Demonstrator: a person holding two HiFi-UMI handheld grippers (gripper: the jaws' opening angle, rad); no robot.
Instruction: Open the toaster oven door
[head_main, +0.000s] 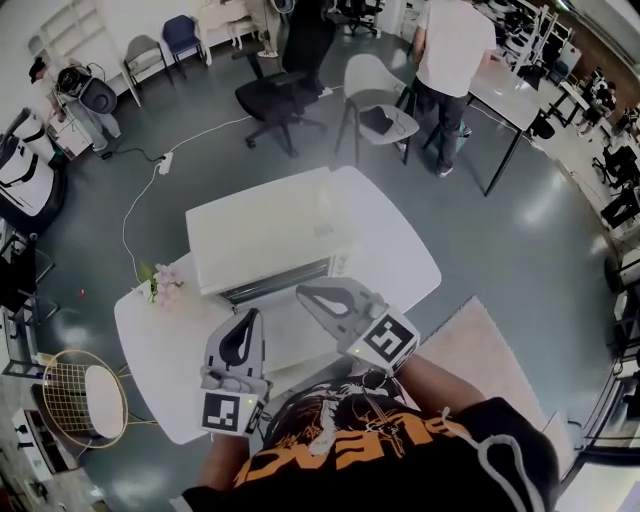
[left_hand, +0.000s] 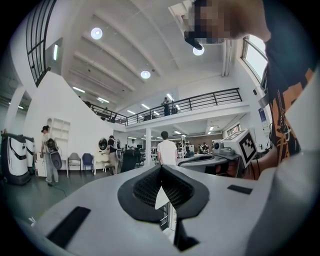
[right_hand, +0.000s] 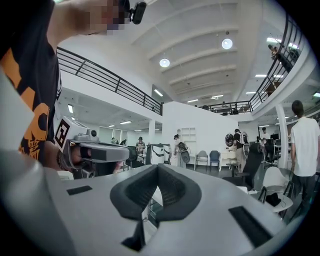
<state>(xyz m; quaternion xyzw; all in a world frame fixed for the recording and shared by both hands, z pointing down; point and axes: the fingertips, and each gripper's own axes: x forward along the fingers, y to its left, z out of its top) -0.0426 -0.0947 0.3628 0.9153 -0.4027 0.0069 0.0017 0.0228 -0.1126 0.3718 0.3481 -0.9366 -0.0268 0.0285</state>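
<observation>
Boxy white toaster oven on smooth table — left gripper, right gripper clenched, empty

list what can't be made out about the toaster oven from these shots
- Door handle: the head view looks down on the toaster oven; only a thin strip of its front shows, no handle readable.
- Left gripper view: the shut left tongs cover the oven bar a sliver.
- Right gripper view: the shut right tongs do likewise.
- Flowers: too small, washed out.
</observation>
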